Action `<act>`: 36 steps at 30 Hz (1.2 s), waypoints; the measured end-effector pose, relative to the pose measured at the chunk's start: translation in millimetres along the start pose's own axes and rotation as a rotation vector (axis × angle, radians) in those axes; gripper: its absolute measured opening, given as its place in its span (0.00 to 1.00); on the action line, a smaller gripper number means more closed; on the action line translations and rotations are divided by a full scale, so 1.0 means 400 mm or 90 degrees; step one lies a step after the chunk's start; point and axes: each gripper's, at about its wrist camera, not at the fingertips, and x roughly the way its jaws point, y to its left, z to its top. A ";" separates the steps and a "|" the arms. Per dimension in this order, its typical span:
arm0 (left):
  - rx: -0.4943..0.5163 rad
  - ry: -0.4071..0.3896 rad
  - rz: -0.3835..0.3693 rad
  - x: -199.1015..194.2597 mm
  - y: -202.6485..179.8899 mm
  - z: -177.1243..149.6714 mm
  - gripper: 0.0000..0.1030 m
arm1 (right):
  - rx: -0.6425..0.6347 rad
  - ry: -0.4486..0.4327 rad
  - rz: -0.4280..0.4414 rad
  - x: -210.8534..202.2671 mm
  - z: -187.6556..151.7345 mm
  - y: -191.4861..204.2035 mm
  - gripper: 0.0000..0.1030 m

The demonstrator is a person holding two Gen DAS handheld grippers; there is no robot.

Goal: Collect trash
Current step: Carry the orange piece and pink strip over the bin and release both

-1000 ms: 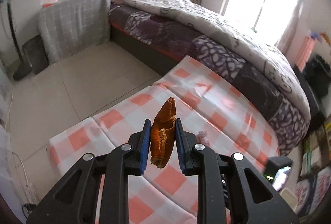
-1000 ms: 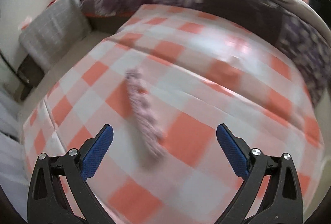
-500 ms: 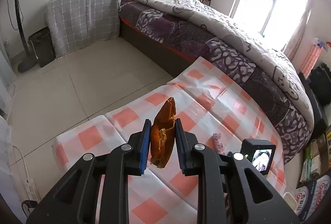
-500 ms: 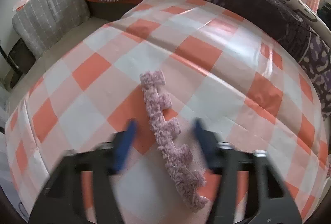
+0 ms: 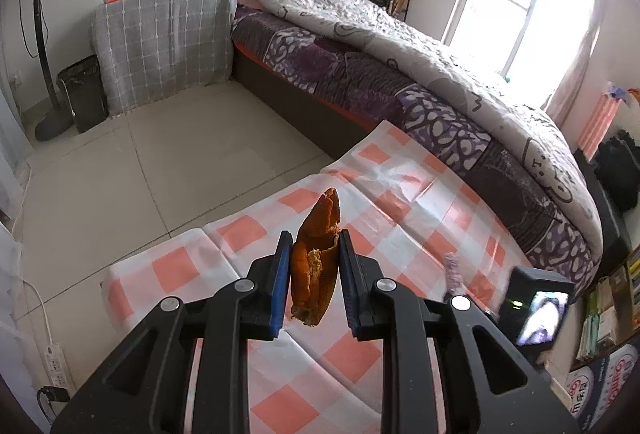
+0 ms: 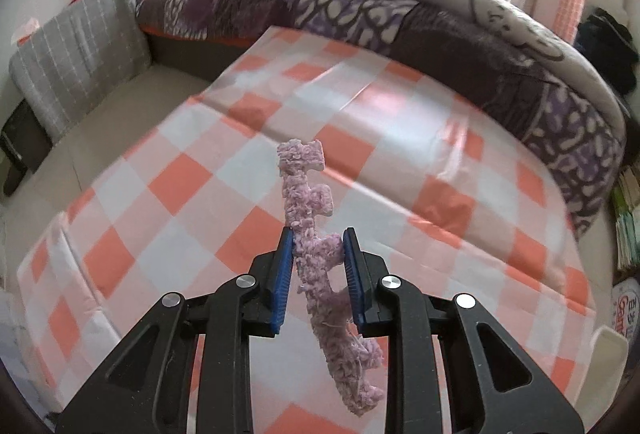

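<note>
Currently:
Left hand-held gripper point(image 5: 312, 276): clamped on orange peel point(image 5: 315, 258), lifted above tabletop point(image 5: 404, 201) for disposal.
Right hand-held gripper point(image 6: 318, 274): pinching pink foam strip point(image 6: 316, 234) mid-length, clear of tabletop.

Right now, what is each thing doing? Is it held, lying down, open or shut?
Left hand-held gripper: shut on the orange peel.
Orange peel: held upright, off the cloth.
Right hand-held gripper: shut on the purple foam strip.
Purple foam strip: held, lifted above the checked cloth.
Checked cloth: spread flat, creased.
</note>
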 end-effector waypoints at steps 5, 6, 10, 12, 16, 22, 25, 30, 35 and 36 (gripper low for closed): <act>0.031 -0.022 0.002 -0.027 -0.031 -0.010 0.23 | 0.020 -0.018 -0.013 -0.099 -0.012 -0.038 0.23; 0.037 -0.022 0.000 -0.030 -0.038 -0.014 0.23 | 0.020 -0.025 -0.018 -0.129 -0.019 -0.050 0.23; 0.057 -0.021 -0.010 -0.039 -0.069 -0.029 0.23 | 0.025 -0.039 -0.030 -0.197 -0.045 -0.085 0.23; 0.075 -0.027 -0.013 -0.049 -0.093 -0.038 0.23 | 0.033 -0.043 -0.032 -0.229 -0.064 -0.113 0.23; 0.110 -0.037 -0.015 -0.061 -0.137 -0.058 0.23 | 0.049 -0.045 -0.036 -0.268 -0.102 -0.166 0.23; 0.157 -0.040 -0.018 -0.067 -0.201 -0.094 0.23 | 0.090 -0.053 -0.019 -0.311 -0.158 -0.256 0.23; 0.170 -0.034 -0.024 -0.061 -0.233 -0.109 0.23 | 0.116 -0.062 -0.012 -0.321 -0.187 -0.300 0.23; 0.181 -0.031 -0.027 -0.052 -0.270 -0.125 0.23 | 0.139 -0.069 0.005 -0.335 -0.194 -0.350 0.23; 0.197 -0.042 -0.032 -0.057 -0.314 -0.139 0.23 | 0.152 -0.072 0.006 -0.350 -0.199 -0.390 0.23; 0.199 -0.042 -0.034 -0.058 -0.322 -0.141 0.23 | 0.154 -0.074 0.005 -0.356 -0.201 -0.398 0.23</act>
